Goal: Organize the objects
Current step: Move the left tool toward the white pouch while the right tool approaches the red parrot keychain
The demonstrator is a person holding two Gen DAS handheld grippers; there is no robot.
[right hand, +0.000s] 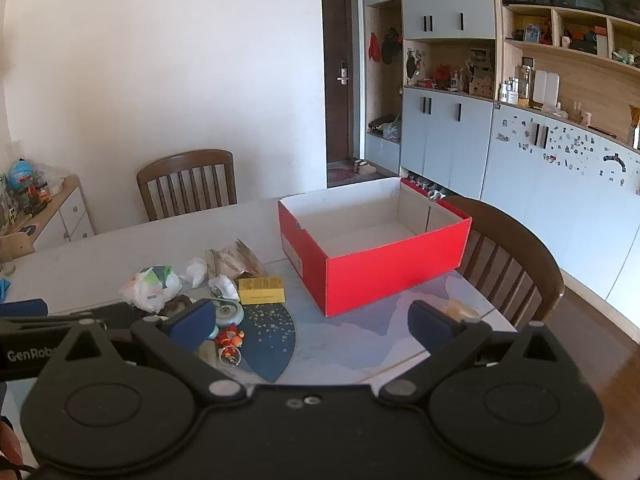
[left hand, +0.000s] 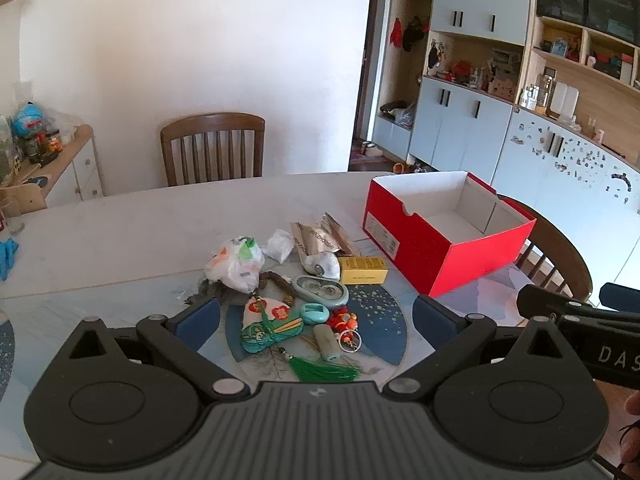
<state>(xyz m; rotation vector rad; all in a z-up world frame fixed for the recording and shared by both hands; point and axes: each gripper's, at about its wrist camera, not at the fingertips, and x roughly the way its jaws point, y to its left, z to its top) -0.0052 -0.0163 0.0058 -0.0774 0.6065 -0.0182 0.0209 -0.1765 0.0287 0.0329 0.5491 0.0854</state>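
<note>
Both jaws are spread wide, nothing held: the left gripper [left hand: 316,316] is poised over a heap of trinkets [left hand: 298,304] on the near table [left hand: 120,232], green tassel [left hand: 324,370] nearest. Farther right, the red box [left hand: 444,236] is seen open and white-lined. Beyond, a wooden chair [left hand: 212,148] and cabinets [left hand: 460,124] are seen. The right gripper [right hand: 312,324] hides part of the heap.

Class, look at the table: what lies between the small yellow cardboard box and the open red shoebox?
Nothing: only bare table separates the yellow box from the red shoebox, clearest in the right wrist view.
</note>
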